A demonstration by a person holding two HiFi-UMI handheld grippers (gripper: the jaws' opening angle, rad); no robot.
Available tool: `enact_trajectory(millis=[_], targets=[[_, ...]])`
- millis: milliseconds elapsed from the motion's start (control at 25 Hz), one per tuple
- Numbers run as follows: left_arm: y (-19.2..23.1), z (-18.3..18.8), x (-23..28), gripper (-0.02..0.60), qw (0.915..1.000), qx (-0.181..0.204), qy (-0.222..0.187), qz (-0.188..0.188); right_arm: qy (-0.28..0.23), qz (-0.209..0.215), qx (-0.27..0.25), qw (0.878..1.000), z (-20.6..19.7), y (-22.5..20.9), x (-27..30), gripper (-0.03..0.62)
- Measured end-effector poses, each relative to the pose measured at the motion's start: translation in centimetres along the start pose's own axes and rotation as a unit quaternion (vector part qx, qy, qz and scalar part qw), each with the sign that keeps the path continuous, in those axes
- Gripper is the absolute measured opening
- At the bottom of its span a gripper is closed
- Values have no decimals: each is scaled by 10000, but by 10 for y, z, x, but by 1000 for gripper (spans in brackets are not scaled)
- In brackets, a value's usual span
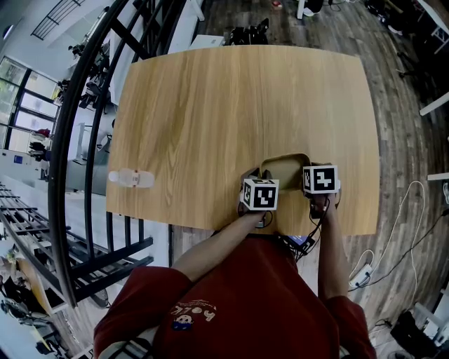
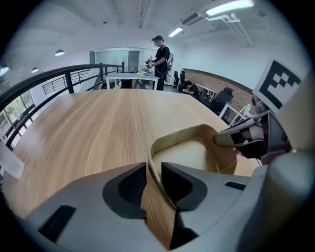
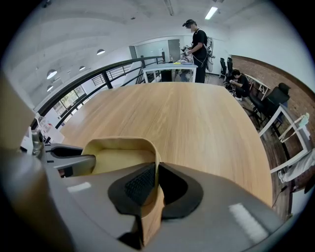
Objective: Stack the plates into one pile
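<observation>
I count one plate [image 1: 284,167], one bottle [image 1: 131,178], and two tongs: left tongs [image 2: 153,173], right tongs [image 3: 156,181].

we note a wooden table [image 1: 210,105] beside a black railing [image 1: 84,140], plank floor [image 1: 407,105], strip lights [image 2: 231,7] overhead, one brick wall [image 2: 211,81].

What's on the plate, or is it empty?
Empty: the plate shows a bare tan inside in both gripper views; nothing lies in it.

An open-plan office: desks [image 3: 172,66], swivel chairs [image 3: 278,94], ceiling strip lights [image 2: 231,7] and a black railing [image 3: 93,81] beyond the wooden table [image 3: 187,118].
</observation>
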State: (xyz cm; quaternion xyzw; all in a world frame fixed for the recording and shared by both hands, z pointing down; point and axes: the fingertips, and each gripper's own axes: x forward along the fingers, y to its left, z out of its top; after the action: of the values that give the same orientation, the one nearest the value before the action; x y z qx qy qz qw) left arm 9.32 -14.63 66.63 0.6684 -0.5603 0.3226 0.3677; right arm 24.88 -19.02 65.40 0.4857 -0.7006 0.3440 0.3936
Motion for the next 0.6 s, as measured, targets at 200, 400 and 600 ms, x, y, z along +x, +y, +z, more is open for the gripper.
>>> enact_trajectory(millis=[200,400,600], targets=[[2,-6,7,99,9996,-189,157,-107,-57,-108,11,9999,-1,-2,3,48],[0,-8,11,106,9991,-273,212,-233,14,-39,135,9999,-9,-8,11,91],[3,-9,15,109,9990,-288,213,-277,119,281,643,9975,-21,-7,21,82]])
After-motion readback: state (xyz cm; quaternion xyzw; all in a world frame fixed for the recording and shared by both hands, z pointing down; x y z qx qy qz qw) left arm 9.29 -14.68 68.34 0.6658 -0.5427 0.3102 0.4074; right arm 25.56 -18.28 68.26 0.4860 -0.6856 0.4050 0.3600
